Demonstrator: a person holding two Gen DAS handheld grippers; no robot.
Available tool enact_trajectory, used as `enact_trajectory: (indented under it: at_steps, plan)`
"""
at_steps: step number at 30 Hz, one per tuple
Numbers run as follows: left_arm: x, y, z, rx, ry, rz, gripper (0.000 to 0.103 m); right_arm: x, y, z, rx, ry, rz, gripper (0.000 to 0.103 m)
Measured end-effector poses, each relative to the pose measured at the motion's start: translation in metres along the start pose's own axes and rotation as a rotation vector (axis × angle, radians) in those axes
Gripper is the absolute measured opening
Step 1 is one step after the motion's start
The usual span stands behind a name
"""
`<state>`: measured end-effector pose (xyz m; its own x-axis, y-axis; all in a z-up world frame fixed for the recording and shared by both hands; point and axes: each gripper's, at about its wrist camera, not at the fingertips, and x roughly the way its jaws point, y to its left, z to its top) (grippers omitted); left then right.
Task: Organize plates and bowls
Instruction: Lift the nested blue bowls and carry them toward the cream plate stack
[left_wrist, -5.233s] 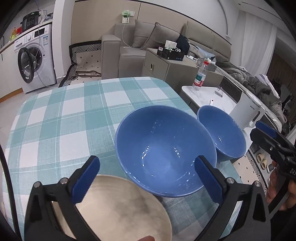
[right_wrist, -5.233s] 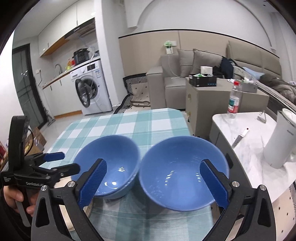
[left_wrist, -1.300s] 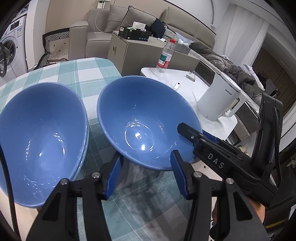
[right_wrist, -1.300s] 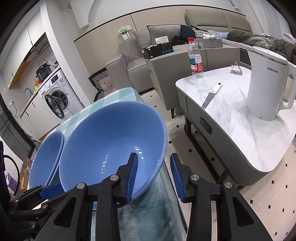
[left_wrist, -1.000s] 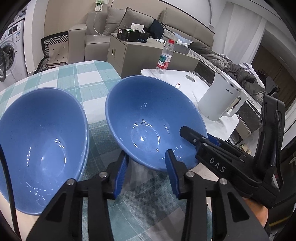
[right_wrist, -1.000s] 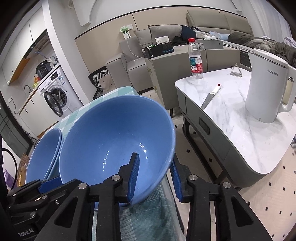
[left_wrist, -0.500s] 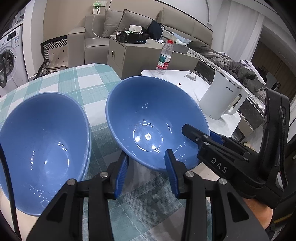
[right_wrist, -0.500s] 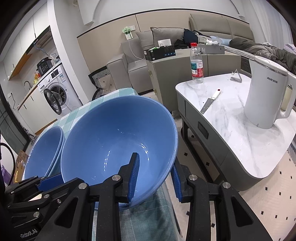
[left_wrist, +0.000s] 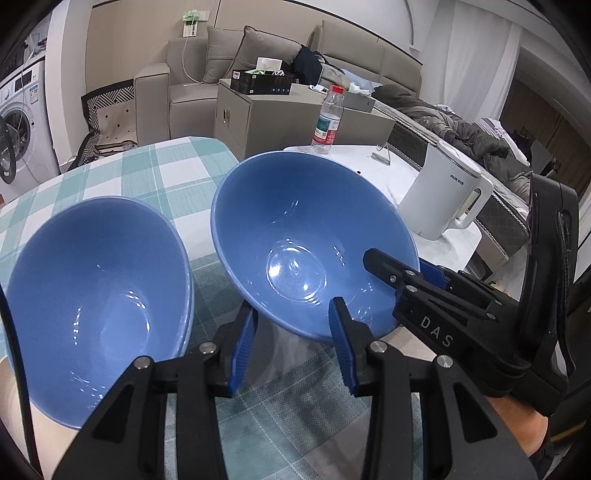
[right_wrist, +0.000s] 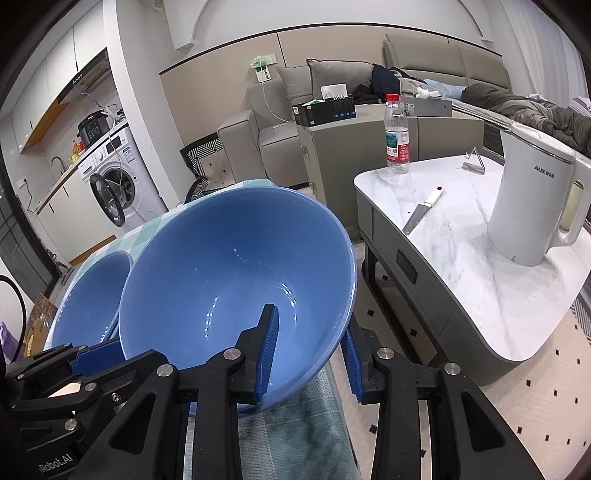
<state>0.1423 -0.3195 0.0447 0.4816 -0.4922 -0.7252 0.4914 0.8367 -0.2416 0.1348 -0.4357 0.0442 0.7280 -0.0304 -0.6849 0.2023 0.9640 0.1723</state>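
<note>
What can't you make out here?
- Underside of held bowl: both views, its own wall hides it.
- Pad contact of left gripper: left wrist view, bowl rim covers it.
- Base of other bowl: left wrist view, bowl itself hides it.
- Label text on bottle: both views, too small.

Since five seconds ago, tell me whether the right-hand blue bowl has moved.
Yes. The blue bowl, shut in the right gripper, now tilts above the checked tablecloth, lifted off it.

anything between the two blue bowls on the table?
Nothing: left wrist view shows only bare checked tablecloth between left bowl and right bowl.
</note>
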Motion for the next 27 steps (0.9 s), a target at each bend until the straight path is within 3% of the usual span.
enact_trajectory:
  at_steps: [27]
  plan:
    - [-0.041, 0.003, 0.005, 0.04, -0.098, 0.028, 0.039, -0.04, 0.023, 0.011, -0.03, -0.096, 0.041, 0.035]
